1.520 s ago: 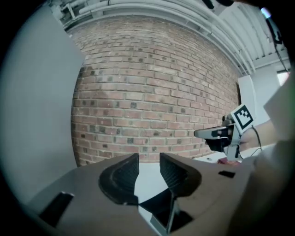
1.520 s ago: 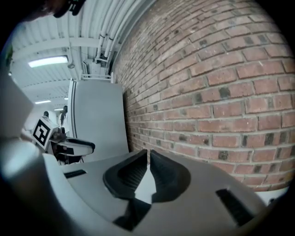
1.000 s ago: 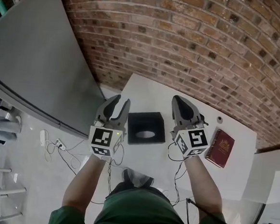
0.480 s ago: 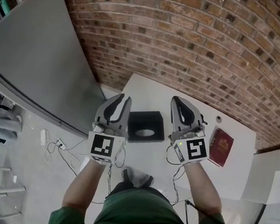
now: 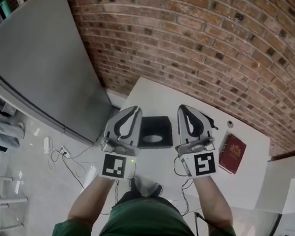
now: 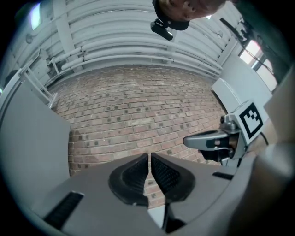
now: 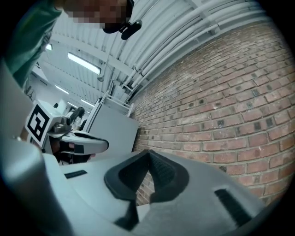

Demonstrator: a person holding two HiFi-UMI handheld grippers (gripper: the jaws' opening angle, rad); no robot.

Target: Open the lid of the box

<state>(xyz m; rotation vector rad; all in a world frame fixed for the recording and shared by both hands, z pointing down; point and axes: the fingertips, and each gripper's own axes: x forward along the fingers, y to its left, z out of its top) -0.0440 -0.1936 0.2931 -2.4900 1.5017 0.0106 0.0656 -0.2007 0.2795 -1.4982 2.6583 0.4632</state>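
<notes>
Up come both hands since a second ago, sitting larger and nearer in the head view, and the left hand-held gripper [image 5: 134, 111] has just been closing its jaws. They are now clenched pad to pad with nothing between them.

The small black square box [image 5: 155, 132], with a pale oval opening in its top, stands on the white desk [image 5: 159, 95] close to the desk's left edge. Its lid looks to be on, untouched. The box shows between the two tools in the head view, but neither touches it; both hang above it and clear of it.

The right hand-held gripper [image 5: 184, 111] is clenched too, its pads meeting on empty air. Both gripper views look out at the red brick wall [image 5: 204, 43] beyond the desk's far edge, not down at the box.

A dark red book [image 5: 233, 155] lies flat toward the desk's right edge, well apart from the box. A tall grey panel [image 5: 40, 55] stands off to the left.

Now the dangers, as I judge them. Shut jaws cannot take a lid, so coming down like this would only knock the box. It looks light and the desk smooth: a pull on the lid with nothing bracing the base could lift the whole box, or skid it over that nearby left edge.
</notes>
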